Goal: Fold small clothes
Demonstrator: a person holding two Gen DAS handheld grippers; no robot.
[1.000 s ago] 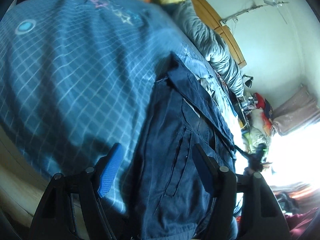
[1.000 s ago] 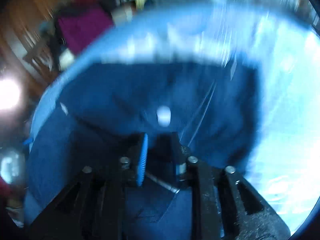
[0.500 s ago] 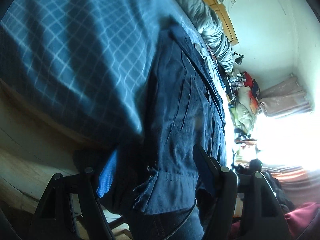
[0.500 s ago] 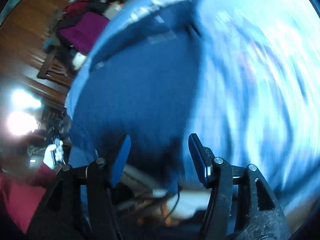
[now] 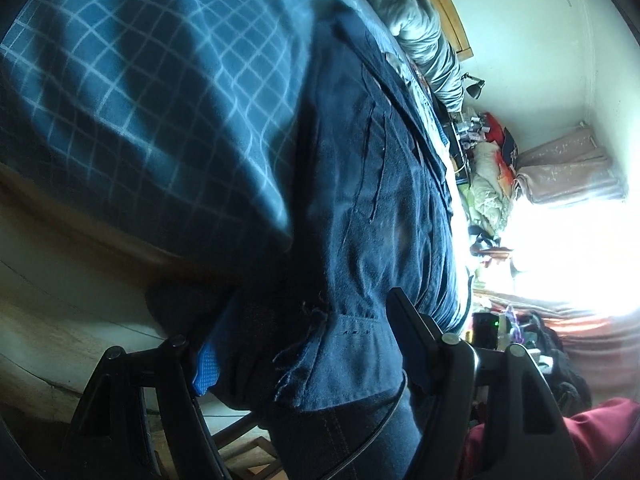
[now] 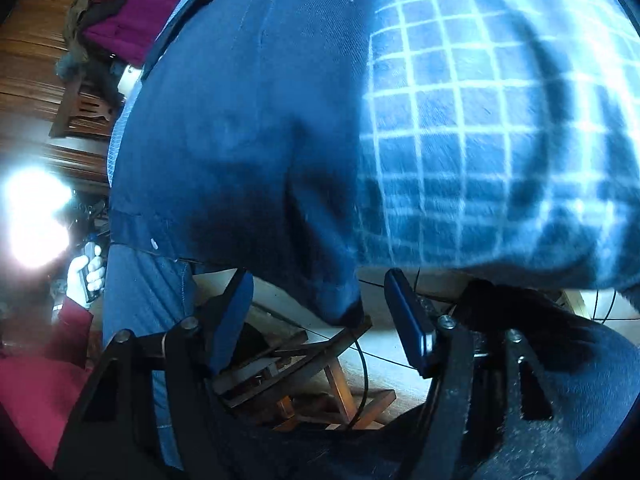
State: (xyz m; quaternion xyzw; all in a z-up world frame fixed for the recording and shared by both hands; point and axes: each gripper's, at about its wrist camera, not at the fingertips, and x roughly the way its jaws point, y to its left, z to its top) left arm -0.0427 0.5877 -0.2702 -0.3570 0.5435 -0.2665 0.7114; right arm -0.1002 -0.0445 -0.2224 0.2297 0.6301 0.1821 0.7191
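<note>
Tongs (image 5: 308,344) astride lengthwise-lying denim garment (image 5: 384,184)

one navy garment (image 5: 360,184), one checked blue bedcover (image 5: 140,92), two tools (image 5: 308,344) (image 6: 320,312)

Strong backlight on my left wrist feed: window (image 5: 568,248) blown out white at right, flaring over nearby clutter. Dark garment (image 5: 360,200) underexposed, stitching barely readable. Checked bedspread (image 5: 140,80) soft, with broad shadow bands. On my right wrist feed, a glare blob (image 6: 34,216) clips at the left edge; bedspread grid (image 6: 480,120) smeared by motion blur, curved shadow across it. Heavy fisheye bending, black vignette corners on both.
</note>
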